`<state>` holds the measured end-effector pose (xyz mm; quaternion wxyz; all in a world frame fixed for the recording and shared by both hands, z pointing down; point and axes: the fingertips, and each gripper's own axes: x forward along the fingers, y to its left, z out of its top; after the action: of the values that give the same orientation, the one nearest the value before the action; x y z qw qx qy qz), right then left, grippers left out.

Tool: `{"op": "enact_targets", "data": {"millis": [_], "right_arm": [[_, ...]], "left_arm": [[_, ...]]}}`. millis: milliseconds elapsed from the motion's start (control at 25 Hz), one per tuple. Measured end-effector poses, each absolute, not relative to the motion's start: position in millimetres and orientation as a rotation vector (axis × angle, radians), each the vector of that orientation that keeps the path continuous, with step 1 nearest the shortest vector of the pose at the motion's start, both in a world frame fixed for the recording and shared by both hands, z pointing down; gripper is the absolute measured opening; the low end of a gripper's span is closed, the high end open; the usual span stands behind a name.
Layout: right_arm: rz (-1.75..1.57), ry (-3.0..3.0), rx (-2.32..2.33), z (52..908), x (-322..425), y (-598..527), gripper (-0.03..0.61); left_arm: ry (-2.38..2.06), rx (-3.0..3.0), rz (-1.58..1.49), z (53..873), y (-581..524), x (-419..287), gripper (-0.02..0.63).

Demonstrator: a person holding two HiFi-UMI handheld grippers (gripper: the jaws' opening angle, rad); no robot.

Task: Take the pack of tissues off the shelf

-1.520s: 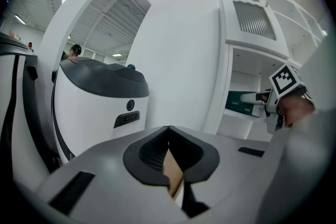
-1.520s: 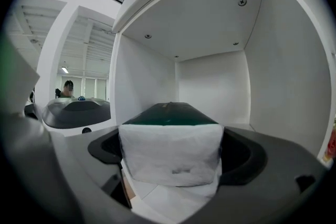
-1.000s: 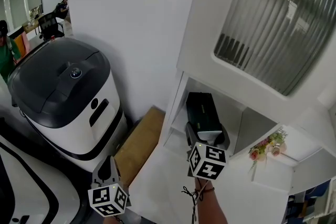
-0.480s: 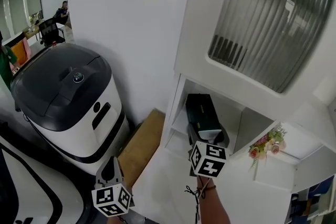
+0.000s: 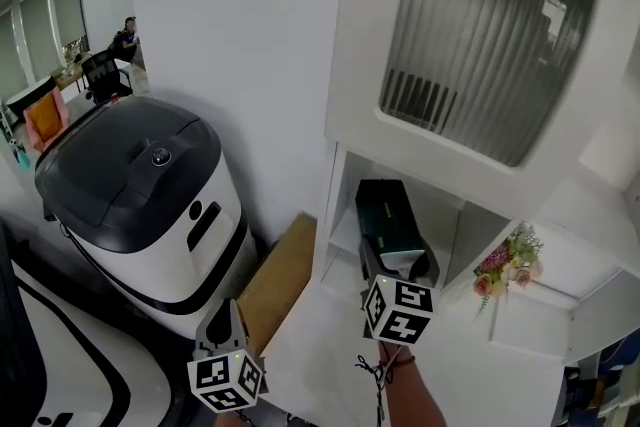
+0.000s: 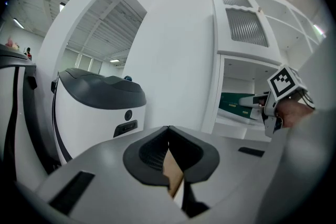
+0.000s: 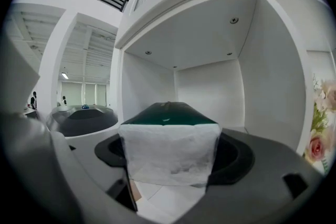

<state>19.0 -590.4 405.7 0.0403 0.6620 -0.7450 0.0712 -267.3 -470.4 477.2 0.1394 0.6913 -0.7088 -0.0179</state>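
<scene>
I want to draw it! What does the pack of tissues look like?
The pack of tissues is a long dark green block in shiny wrap, with a white papery near end. It lies flat on the white shelf, pointing inwards. The right gripper has just been closing its jaws, which now press the pack's near end from both sides.

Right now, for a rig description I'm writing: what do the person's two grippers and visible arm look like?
The left gripper and right gripper are pale grey with dark jaw pads. Each bears a white cube, left and right, printed with black square markers. A thin dark cord hangs at the right wrist; no sleeve shows.
</scene>
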Motion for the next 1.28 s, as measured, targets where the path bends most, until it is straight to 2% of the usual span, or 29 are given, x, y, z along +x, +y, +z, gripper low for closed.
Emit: {"op": "enact_targets", "data": {"millis": [320,800,1280], "right_arm": [[0.223,-2.325,1.993,387.8,24.4,-544.0,0.420],[0.238,-2.411,1.931,365.4,55.5,-444.9,0.419],[0.208,-2.289,2.127,347.7,148.7,-361.6,0.419]], "left_arm": [[-2.022,2.068,-0.084,452.0,-456.3,-238.0,0.018],[-1.888,2.263,-0.111,410.4,-444.3,-150.5,0.018],[-1.599,2.496,-0.077,401.3,-443.4,-23.5,0.018]]}}
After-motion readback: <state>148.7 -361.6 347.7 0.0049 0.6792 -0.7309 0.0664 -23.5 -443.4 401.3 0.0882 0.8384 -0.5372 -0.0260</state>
